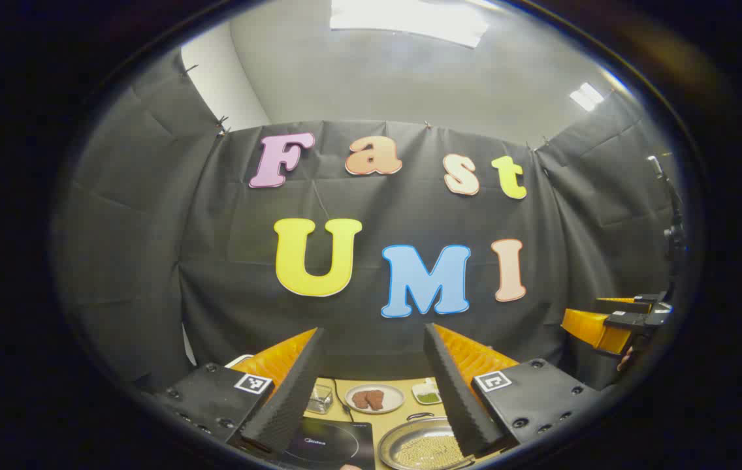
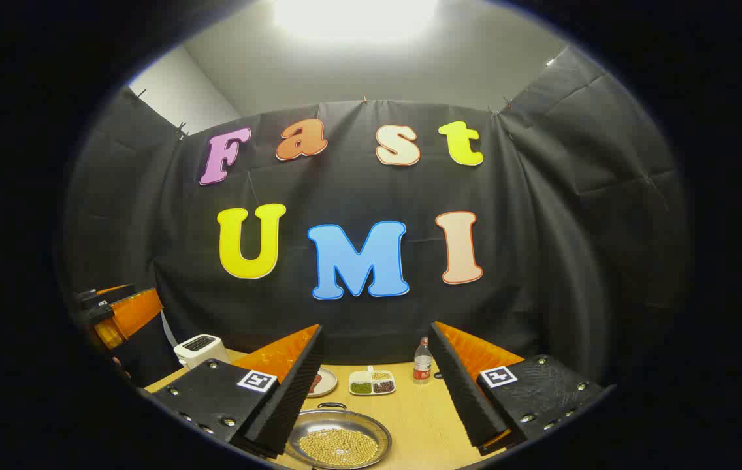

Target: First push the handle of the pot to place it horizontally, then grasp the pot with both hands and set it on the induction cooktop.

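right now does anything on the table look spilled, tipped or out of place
Nothing stands out. The pot sits flat on the table with its yellow grains inside, the bottle stands upright, and the induction cooktop lies bare beside the pot.

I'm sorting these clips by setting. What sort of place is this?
Probably a staged kitchen tabletop in a recording booth: an induction cooktop, a metal pot of beans and a toaster on a wooden table.
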{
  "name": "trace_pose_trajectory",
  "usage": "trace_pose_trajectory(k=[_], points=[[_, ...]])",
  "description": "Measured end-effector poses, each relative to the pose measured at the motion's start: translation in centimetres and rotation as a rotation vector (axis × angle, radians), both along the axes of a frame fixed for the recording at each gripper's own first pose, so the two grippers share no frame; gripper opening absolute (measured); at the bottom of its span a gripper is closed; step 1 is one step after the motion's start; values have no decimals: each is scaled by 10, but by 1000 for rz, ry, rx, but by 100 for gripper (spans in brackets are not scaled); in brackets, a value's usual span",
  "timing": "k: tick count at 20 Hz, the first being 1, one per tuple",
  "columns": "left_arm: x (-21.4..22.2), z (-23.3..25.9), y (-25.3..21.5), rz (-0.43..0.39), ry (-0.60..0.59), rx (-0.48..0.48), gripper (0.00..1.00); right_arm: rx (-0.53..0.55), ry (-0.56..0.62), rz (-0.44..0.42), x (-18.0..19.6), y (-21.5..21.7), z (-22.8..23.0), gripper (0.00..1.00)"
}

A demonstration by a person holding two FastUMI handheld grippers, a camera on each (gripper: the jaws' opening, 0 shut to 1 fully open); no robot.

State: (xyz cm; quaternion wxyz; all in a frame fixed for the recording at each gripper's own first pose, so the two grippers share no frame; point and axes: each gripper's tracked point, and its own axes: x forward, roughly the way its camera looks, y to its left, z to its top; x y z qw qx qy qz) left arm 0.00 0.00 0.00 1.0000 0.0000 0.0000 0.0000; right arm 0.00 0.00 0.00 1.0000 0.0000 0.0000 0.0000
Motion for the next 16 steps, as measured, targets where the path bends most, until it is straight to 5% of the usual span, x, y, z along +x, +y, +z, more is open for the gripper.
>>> trace_pose_trajectory(k=[16], points=[[5,-15,15,2,24,9,95,1,48,-15,9,5,-23,98]])
